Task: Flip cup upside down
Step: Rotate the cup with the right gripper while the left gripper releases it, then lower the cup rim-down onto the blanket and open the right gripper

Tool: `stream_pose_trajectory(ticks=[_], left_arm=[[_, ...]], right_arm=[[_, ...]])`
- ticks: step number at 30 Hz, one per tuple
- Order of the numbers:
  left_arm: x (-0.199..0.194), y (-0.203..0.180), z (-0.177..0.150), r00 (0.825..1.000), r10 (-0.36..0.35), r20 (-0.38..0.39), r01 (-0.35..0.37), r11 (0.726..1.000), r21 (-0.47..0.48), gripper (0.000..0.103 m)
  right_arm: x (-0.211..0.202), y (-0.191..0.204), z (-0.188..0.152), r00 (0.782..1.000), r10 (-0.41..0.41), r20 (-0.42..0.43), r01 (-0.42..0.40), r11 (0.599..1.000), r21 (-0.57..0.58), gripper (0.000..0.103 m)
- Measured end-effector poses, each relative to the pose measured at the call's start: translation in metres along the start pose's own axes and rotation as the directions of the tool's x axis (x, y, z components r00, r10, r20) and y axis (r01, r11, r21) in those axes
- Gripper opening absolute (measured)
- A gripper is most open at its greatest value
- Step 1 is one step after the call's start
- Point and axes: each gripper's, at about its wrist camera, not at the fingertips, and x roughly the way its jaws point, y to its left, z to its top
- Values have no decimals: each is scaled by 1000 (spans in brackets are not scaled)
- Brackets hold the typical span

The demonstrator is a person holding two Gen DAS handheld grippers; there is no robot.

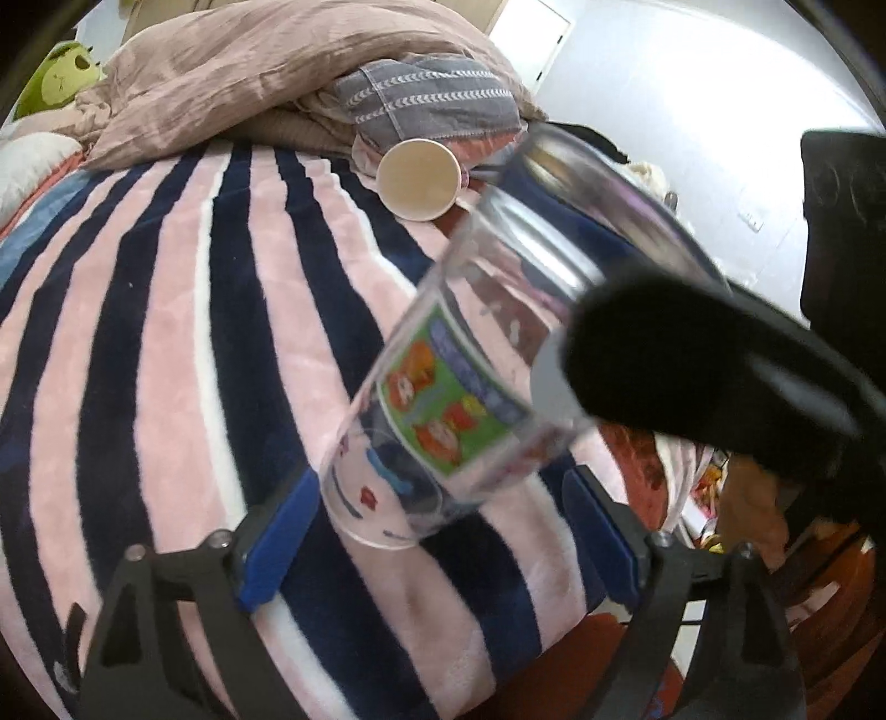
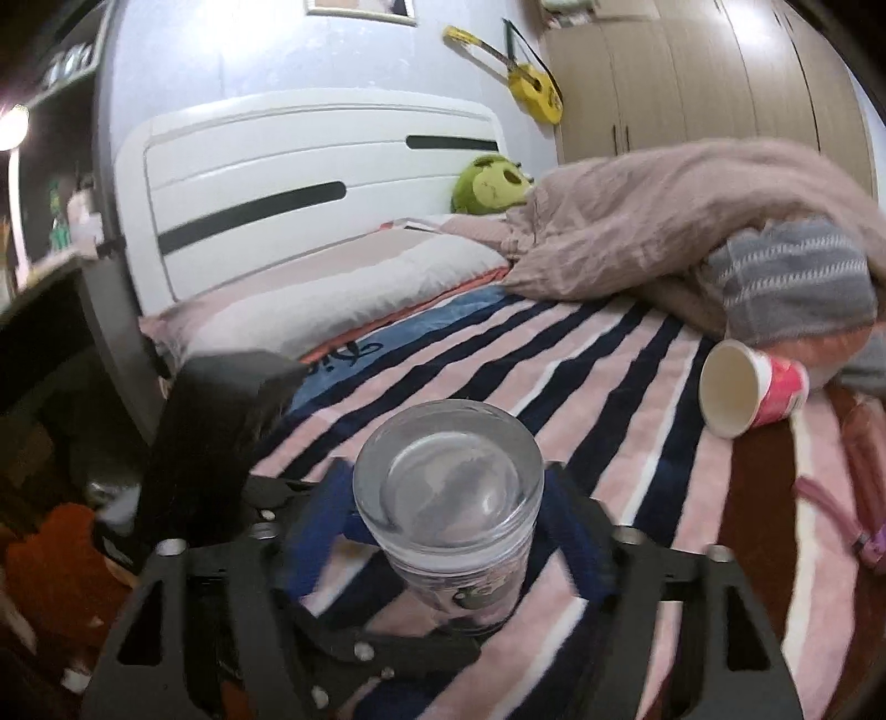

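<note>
Your right tongs (image 2: 448, 531) clamped on the tilted clear cup (image 2: 447, 498), cartoon label unreadable, left tongs (image 1: 443, 531) released above striped bed (image 1: 166, 332)

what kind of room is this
Most likely a bedroom: the glass is held over a bed with a striped blanket, a pillow by a white headboard, and a wardrobe behind.

- Bed (image 2: 637, 354) with striped blanket lies under and ahead of the claw.
- White headboard (image 2: 310, 183) ahead-left against pale wall (image 2: 266, 50).
- Wardrobe (image 2: 709, 72) far right.
- Lamp (image 2: 12, 127) glowing far left.
</note>
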Motion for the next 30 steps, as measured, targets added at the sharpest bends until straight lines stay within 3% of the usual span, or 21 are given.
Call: stream_pose_trajectory(ticks=[9,13,15,17,25,30], left_arm=[[-6,-4,-2,1000,19,-2,-19,1000,10,89],[-13,-3,1,998,29,60,-30,999,16,89],[-15,-2,4,997,31,75,-32,999,14,89],[-16,0,7,997,19,70,-19,1000,0,89],[-34,-2,5,998,40,56,-40,999,-9,89],[-80,-22,2,985,110,130,-111,994,6,94]], right_arm=[[6,5,4,999,-32,-34,31,999,-22,78],[8,1,6,999,-27,-17,27,1000,2,78],[7,0,8,1000,-23,-8,24,1000,18,64],[7,-1,11,1000,-20,-13,20,1000,9,63],[-5,-6,20,998,-54,-13,55,997,45,74],[-46,-1,33,996,-67,56,63,996,69,80]])
